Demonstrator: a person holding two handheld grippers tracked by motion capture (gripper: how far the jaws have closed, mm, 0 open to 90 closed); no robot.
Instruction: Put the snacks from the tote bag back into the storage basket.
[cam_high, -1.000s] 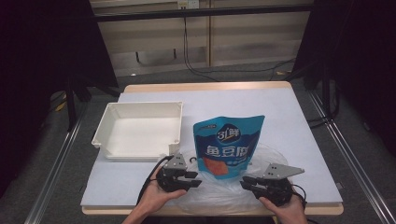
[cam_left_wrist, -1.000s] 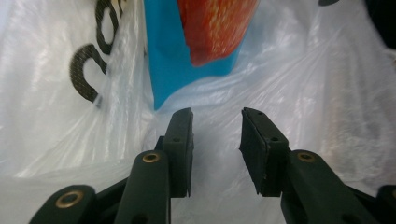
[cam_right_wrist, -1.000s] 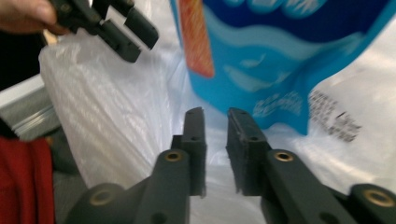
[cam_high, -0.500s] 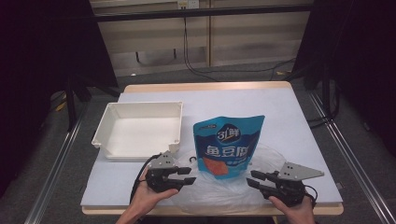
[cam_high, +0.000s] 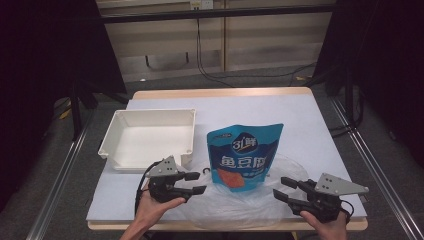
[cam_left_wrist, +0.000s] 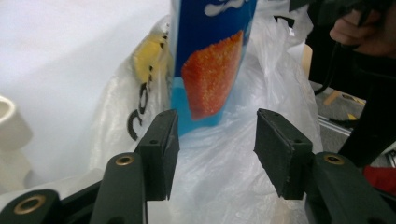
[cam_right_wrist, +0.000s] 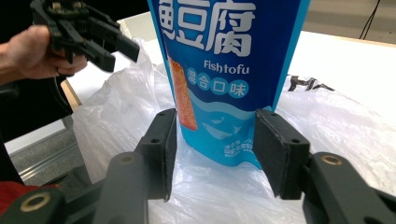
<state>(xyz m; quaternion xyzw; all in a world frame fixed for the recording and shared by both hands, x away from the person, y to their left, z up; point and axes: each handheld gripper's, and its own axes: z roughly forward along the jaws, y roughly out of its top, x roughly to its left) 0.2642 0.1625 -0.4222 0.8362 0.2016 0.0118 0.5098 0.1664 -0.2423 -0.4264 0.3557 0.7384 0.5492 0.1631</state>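
Blue pouch upright near the table's front edge, standing in a crumpled clear plastic bag, just right of the white tray. Left gripper just beside the bag, jaws just opened about halfway, empty. Right gripper likewise, jaws just parted, gripping nothing.

A lab-style recording bay: a white-topped table ringed by black curtains, metal floor rails at 3 o'clock, cables at 12.
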